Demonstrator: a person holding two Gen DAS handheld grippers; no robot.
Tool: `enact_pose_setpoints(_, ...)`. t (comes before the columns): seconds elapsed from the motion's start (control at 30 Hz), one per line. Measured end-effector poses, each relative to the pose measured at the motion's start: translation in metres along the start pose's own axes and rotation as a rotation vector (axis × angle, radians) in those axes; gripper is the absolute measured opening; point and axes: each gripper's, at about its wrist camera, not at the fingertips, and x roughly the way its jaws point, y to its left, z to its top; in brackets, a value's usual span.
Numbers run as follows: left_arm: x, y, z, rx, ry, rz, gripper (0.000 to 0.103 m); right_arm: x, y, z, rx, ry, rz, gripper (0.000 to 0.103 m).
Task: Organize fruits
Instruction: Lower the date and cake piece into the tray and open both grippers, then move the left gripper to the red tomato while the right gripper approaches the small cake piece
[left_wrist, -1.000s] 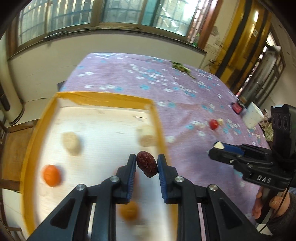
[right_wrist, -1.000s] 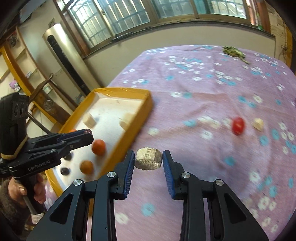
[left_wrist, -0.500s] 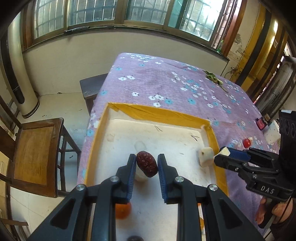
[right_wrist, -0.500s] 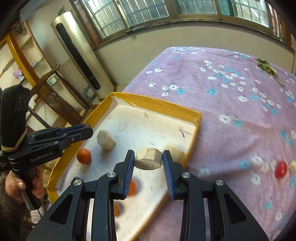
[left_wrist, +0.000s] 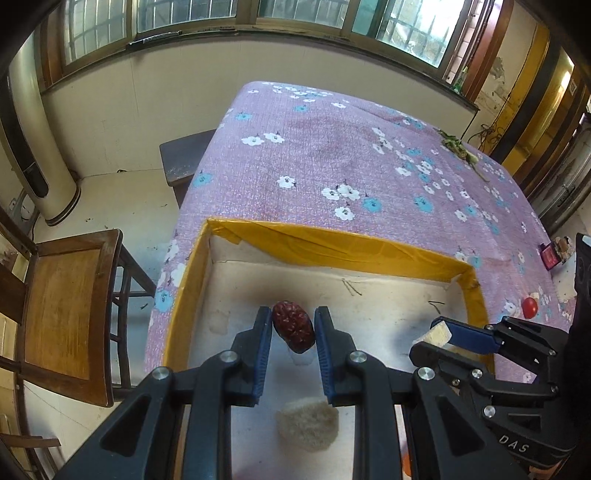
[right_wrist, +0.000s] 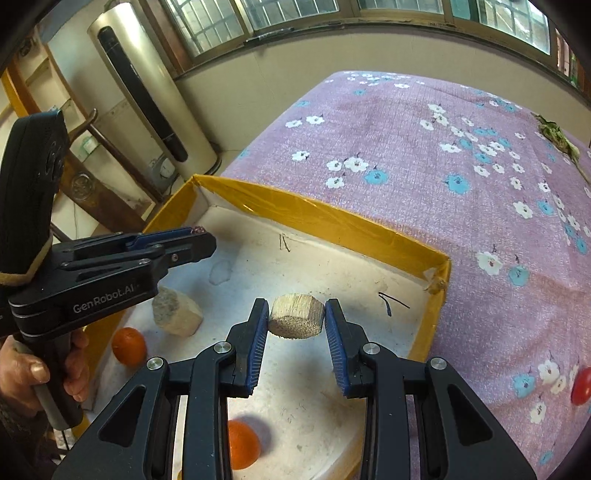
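Windows (left_wrist: 207, 22) ran along the top of both views, above a pale wall, and a wooden chair (left_wrist: 66, 314) stood at the left edge of the left wrist view. Most of each frame was taken up by a table under a purple flowered cloth (left_wrist: 332, 155). On its near end, in the lower middle of both views, sat a shallow tray (left_wrist: 332, 243) with yellow taped walls and a white floor.

Low in the centre of the left wrist view, the left gripper (left_wrist: 293, 328) was closed on a wrinkled dark red date (left_wrist: 293, 326), held above the tray floor. Low in the centre of the right wrist view, the right gripper (right_wrist: 297, 317) was clamped on a pale, cut chunk of fruit (right_wrist: 295, 315), also over the tray.

Inside the tray lay another pale chunk (right_wrist: 177, 314) at the lower left of the right wrist view, with two oranges (right_wrist: 129, 345) near it, one at the bottom behind the gripper. A small red tomato (left_wrist: 529, 307) lay on the cloth outside the tray, at the right edge of the left wrist view.
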Motion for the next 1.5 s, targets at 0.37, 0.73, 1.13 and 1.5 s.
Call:
enact_pose_setpoints(0.37,0.015,0.001,0.002,0.019,0.025,0.023,0.026,0.022,0.012,0.005,-0.092,0.033,-0.057,0.031)
enact_pose_setpoints(0.73,0.007,0.003,-0.004,0.01,0.027,0.028,0.026,0.009,0.012,0.0,-0.107,0.029,-0.095,0.037)
enact_pose_setpoints(1.13,-0.04,-0.006,-0.037,-0.009,-0.077,0.11,0.068,-0.058,0.003,-0.041,0.004,-0.05,-0.074,0.047)
enact_pose_setpoints(1.5,-0.071,-0.057,-0.084,0.002,-0.116,0.111,0.081,-0.104,-0.02,-0.115,0.112,-0.068,-0.036,0.052)
